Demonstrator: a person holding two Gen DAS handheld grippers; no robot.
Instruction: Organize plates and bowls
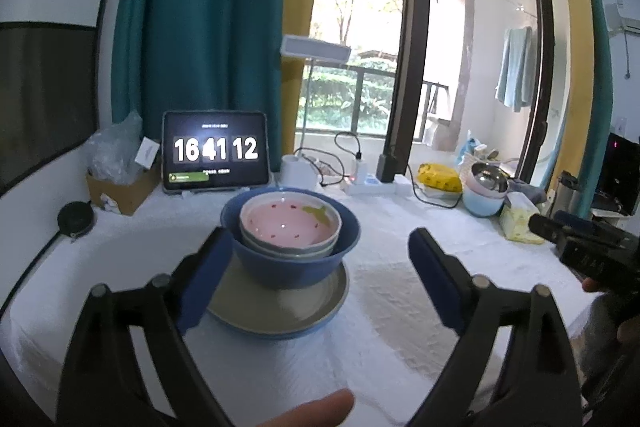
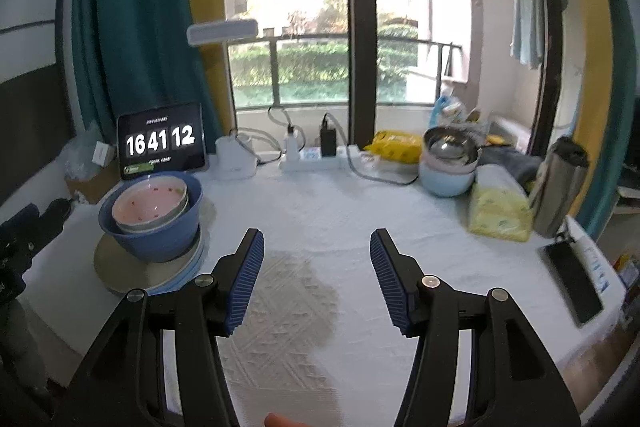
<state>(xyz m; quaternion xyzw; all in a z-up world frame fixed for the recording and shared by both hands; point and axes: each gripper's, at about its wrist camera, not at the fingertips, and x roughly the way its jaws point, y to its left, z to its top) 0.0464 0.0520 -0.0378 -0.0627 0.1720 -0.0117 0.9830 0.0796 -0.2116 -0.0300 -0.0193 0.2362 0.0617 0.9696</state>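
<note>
The left gripper is held level and low over the counter, pointing toward the window, its blue-padded fingers spread wide with nothing between them. The left pad sits just beside the blue bowl; whether it touches the bowl cannot be told.

That blue bowl is the landmark. It stands on a grey plate with a blue underside, and nested inside it are a pale grey-green bowl and, on top, a pink bowl with small red specks. Behind the blue bowl a tablet leans upright showing 16 41 12. To the right of the blue bowl, well apart across the white cloth, a second stack of bowls sits with a metal one uppermost, and a yellow tissue pack lies just beside it.

The right gripper is also level, over bare cloth to the right of the blue bowl and apart from it, its ribbed blue fingers wide and holding nothing. From the left wrist view its dark body enters at the far right edge, with part of a hand behind it.
</note>
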